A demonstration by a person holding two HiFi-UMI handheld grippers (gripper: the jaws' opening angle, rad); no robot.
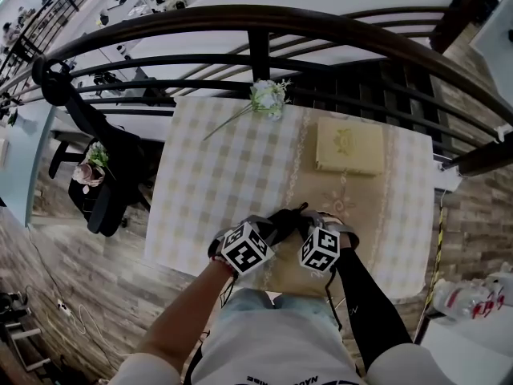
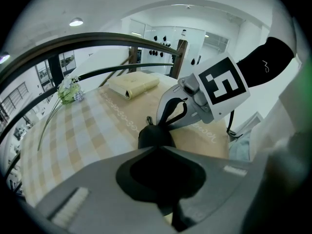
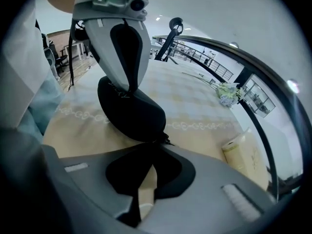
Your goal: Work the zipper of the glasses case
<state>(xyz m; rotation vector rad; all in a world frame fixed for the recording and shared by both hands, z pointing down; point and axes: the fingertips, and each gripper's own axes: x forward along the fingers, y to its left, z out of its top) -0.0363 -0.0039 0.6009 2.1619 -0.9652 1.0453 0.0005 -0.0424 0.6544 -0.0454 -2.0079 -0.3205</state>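
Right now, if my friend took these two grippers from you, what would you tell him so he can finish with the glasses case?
Left gripper: fingers shut on one end of the black glasses case, holding it tilted near the front edge of the table.
Right gripper: fingers shut at the case's other end, seemingly pinching the zipper pull.
Done: both grips are set. The case looks closed, but I can't tell how far the zipper has run.
Left to do: draw the zipper along while the left gripper holds firm.
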